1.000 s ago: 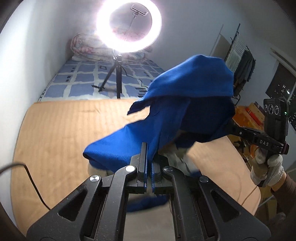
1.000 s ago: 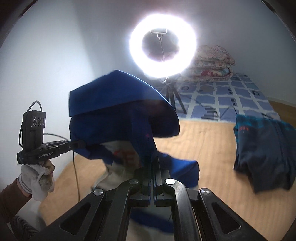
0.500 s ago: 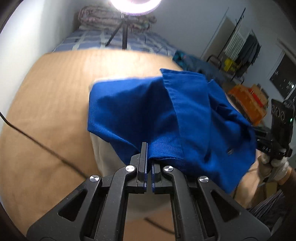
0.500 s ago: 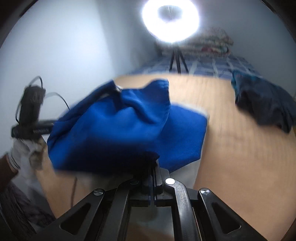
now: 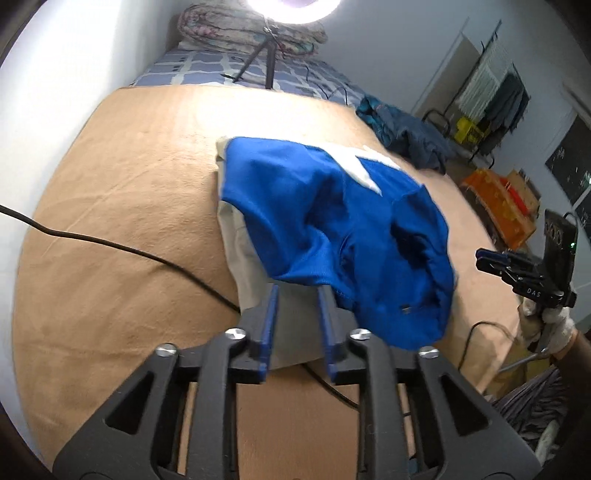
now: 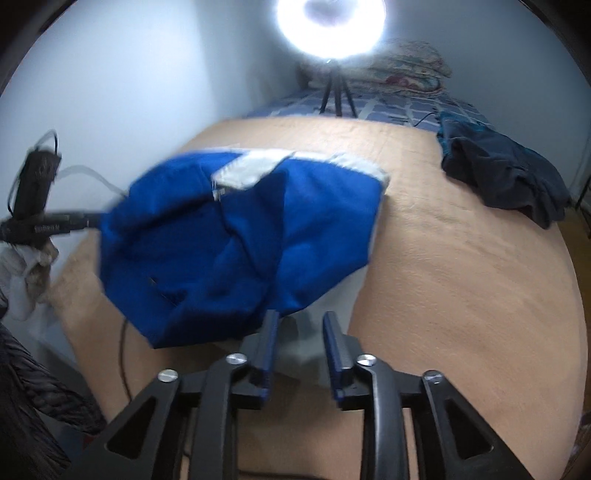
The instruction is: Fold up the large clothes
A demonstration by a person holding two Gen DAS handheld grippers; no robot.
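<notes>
The left gripper (image 5: 295,295) was parting its jaws, nothing pinched between them, the hem of the blue garment (image 5: 332,225) just beyond its fingertips. The right gripper (image 6: 300,325) was likewise spreading, its pads free of cloth. The garment lay bunched on the tan mat (image 5: 129,184), between both grippers. A dark garment (image 6: 506,177) sat well apart from it, toward the ring light (image 6: 332,22).
</notes>
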